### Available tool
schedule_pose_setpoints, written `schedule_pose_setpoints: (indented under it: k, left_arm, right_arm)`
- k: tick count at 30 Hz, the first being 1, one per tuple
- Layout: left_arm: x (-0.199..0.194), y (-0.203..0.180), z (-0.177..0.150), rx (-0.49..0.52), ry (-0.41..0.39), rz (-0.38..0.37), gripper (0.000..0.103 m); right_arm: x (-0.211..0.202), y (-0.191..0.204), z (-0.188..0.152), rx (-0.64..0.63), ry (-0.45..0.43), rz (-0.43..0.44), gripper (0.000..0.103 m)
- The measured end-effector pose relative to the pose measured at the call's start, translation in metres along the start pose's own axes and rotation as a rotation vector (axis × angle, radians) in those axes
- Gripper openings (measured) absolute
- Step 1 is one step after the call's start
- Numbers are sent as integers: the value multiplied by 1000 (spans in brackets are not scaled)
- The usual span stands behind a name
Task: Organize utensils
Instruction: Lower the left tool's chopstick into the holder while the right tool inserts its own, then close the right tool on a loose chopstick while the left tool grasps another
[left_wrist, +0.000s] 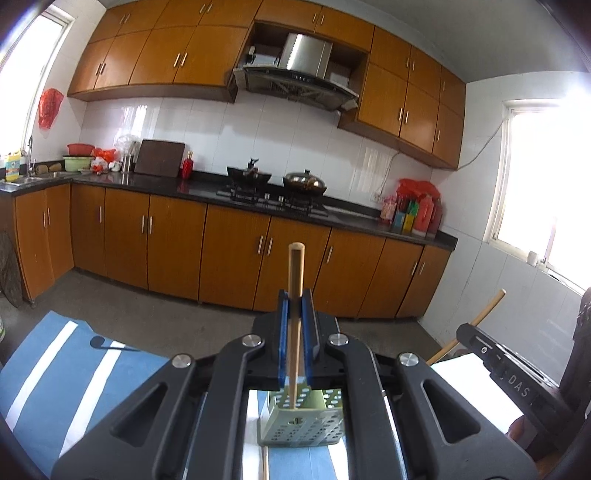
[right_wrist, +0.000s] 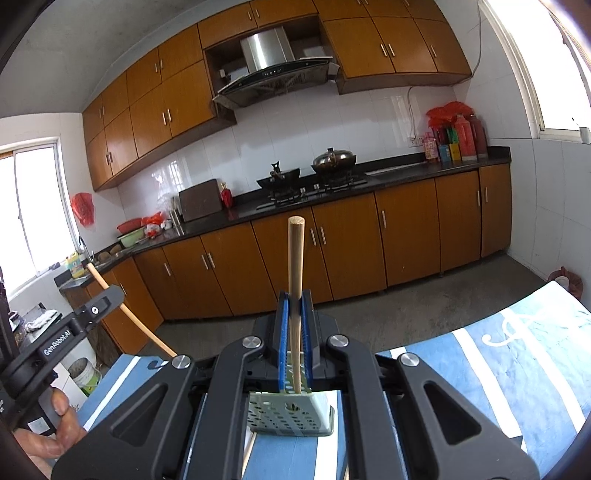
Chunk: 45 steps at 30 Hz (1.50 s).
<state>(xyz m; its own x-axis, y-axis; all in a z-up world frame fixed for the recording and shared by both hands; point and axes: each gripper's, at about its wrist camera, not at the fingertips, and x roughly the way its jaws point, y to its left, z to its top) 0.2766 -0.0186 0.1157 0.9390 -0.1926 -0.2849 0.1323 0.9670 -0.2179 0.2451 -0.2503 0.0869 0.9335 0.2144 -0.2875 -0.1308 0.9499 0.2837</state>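
In the left wrist view my left gripper (left_wrist: 295, 306) is shut on a thin wooden chopstick (left_wrist: 295, 269) that stands upright between the blue pads. Its lower end dips into a green perforated utensil holder (left_wrist: 306, 428) on the table just below. In the right wrist view my right gripper (right_wrist: 295, 306) is likewise shut on an upright wooden chopstick (right_wrist: 295, 258), whose lower end reaches into the same holder (right_wrist: 288, 417). Each gripper shows in the other's view, the right one (left_wrist: 469, 332) at the right edge and the left one (right_wrist: 114, 295) at the left edge.
A blue and white striped cloth (right_wrist: 498, 369) covers the table. Another chopstick (left_wrist: 264, 461) lies flat on it in front of the holder. A hand (right_wrist: 55, 428) grips the left tool's handle. Beyond the table are a bare floor and kitchen cabinets (left_wrist: 229, 254).
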Motion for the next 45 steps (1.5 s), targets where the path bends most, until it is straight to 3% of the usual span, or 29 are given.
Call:
schedule_pose_setpoints:
  k: [2,4,5,13,17,21,25,31,33,37,41,45]
  left_arm:
    - [0,1,0,-1,7,2,15]
    - [-4,3,2,-1,5,8,24]
    - [-6,4,2,-3,2,10,26]
    - [-53,32,3,-12,-1,59,36]
    - [-71,57,-21,-2,56,120,40]
    - [-73,87,-69,16,177,206,40]
    - [-66,107,-116,4,300,247,40]
    - [-60,115,-163,-40,417,220,40]
    - [-61,114,-171,-45,438,198,40]
    - [-56,103,-183,-55,475,159,40]
    - [-54,93,-198,-61,514,119,34]
    - [-49,80,-213,-36,559,88,27]
  right_arm:
    - [-1,1,1,-5,1,-1,13]
    - [-9,0,4,2,-11,-6,34]
    - [-12,-2,6,4,-20,-7,37]
    - [-49,-26,-6,14,-4,-73,37]
    - [-49,-52,-39,35,101,-143,37]
    - [-31,-75,-94,60,270,-197,37]
    - [-8,-72,-151,66,444,-172,33]
    - [8,-54,-191,23,552,-157,29]
    - [11,-49,-197,4,568,-164,26]
    - [9,-54,-206,-27,563,-203,8]
    - [7,-74,-201,27,540,-285,7]
    - [1,-89,-197,71,532,-308,7]
